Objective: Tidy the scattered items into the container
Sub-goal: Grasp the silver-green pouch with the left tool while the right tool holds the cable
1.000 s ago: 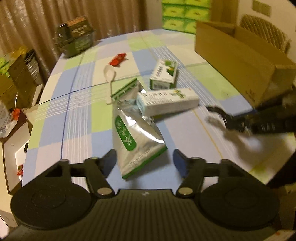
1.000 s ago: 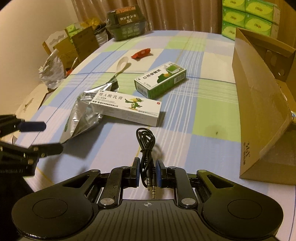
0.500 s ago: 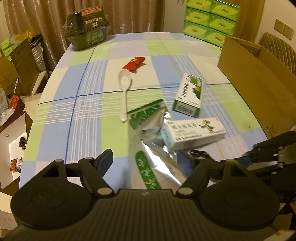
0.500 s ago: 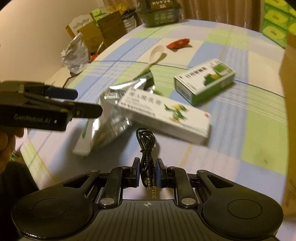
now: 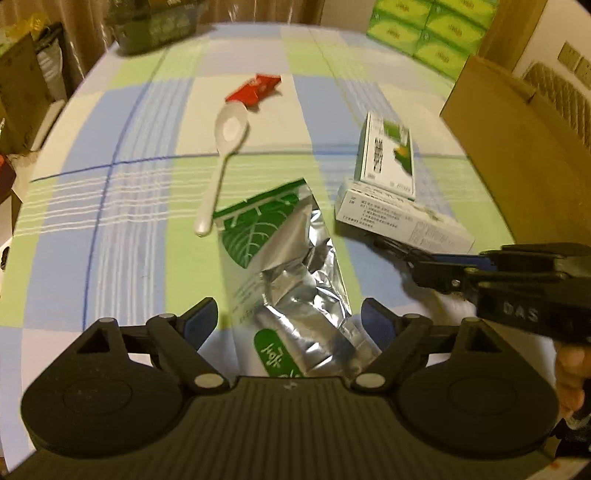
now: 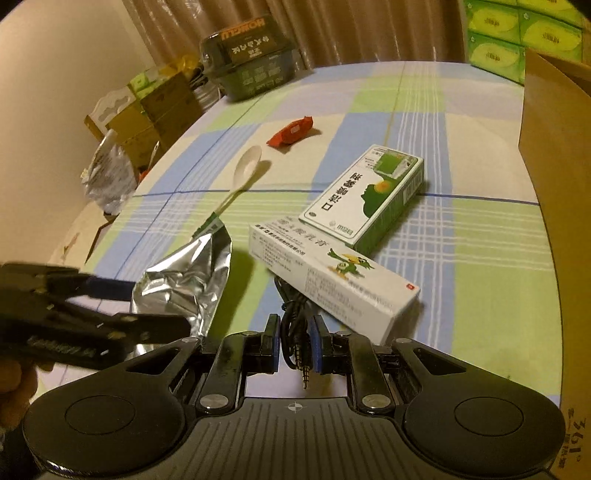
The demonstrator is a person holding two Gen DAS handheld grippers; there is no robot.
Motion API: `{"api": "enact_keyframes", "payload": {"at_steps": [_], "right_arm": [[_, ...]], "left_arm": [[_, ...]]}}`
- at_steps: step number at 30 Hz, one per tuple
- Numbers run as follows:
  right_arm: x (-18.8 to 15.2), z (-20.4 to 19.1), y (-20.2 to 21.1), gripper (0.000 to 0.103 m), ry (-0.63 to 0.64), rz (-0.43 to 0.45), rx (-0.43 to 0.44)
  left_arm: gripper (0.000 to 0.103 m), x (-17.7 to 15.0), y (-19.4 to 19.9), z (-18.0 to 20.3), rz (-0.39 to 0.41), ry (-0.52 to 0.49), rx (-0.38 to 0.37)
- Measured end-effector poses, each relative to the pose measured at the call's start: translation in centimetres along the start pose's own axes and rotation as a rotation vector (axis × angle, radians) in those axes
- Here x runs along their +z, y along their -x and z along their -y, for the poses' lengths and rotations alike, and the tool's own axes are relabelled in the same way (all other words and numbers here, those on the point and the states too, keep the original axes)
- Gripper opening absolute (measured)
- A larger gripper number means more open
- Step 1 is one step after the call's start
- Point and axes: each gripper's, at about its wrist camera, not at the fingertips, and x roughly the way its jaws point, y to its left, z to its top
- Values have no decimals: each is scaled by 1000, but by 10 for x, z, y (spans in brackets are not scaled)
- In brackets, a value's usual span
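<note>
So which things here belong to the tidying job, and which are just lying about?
Job: cable shut in the right gripper, foil pouch between the open left gripper's fingers, white carton, green carton, spoon, red wrapper, cardboard box.
Lying about: noodle tub, tissue packs.

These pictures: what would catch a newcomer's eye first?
The crumpled silver foil pouch lies between the open left gripper's fingers. The right gripper pinches a coiled black audio cable, just before a long white ointment box.
</note>
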Motion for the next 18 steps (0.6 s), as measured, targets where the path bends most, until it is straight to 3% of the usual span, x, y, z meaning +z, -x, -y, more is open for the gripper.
{"api": "enact_keyframes", "payload": {"at_steps": [4,9,14,18], "right_arm": [[-7,-3,5,14,28,1,-6],[-11,-4,7,14,40,-6,-10],[-19,-6,16,14,66,-23,-8],[-30,-8,27,14,79,-44,-8]], "left_arm": [[82,8,-18,0,-85,39,-20],[82,13,-32,12,-153,-39,40],[64,11,-29,25,-174,-160,72],[56,3,-17,33,-214,-238,11]]}}
